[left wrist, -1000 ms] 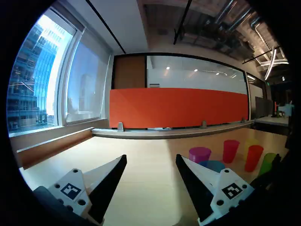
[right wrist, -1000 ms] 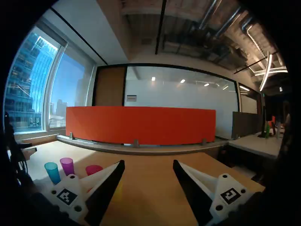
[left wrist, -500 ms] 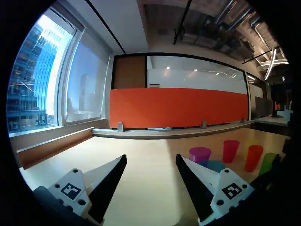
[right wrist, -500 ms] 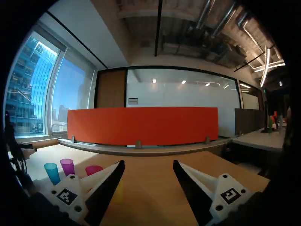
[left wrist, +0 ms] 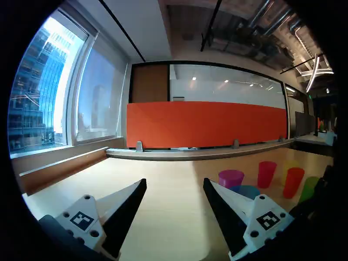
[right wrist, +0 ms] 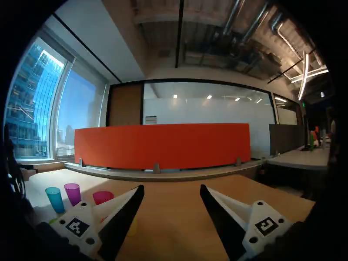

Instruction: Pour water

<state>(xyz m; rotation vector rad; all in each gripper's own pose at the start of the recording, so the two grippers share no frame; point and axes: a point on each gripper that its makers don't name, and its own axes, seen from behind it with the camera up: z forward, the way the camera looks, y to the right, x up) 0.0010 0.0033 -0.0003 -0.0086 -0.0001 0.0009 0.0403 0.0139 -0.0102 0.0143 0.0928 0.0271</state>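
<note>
Several coloured plastic cups stand on the wooden table. In the left gripper view a purple cup (left wrist: pixel 231 178), a blue cup (left wrist: pixel 249 191), a pink cup (left wrist: pixel 266 173), an orange cup (left wrist: pixel 293 182) and a green cup (left wrist: pixel 310 187) sit right of my left gripper (left wrist: pixel 174 196), which is open and empty. Partly behind that gripper's right finger stands the blue cup. In the right gripper view a teal cup (right wrist: pixel 55 199), a purple cup (right wrist: pixel 72 194) and a pink cup (right wrist: pixel 103 197) stand at the left, beside my open, empty right gripper (right wrist: pixel 172 202).
An orange divider panel (left wrist: pixel 204 124) runs along the table's far edge, with a glass wall behind it. Large windows (left wrist: pixel 39 95) line the left side. Another desk (right wrist: pixel 300 158) stands at the right in the right gripper view. Bare tabletop (right wrist: pixel 174 222) lies ahead of the right gripper.
The right gripper's view has tilted and shifted slightly, so the cups sit a little farther left in it. The left gripper has stayed still.
</note>
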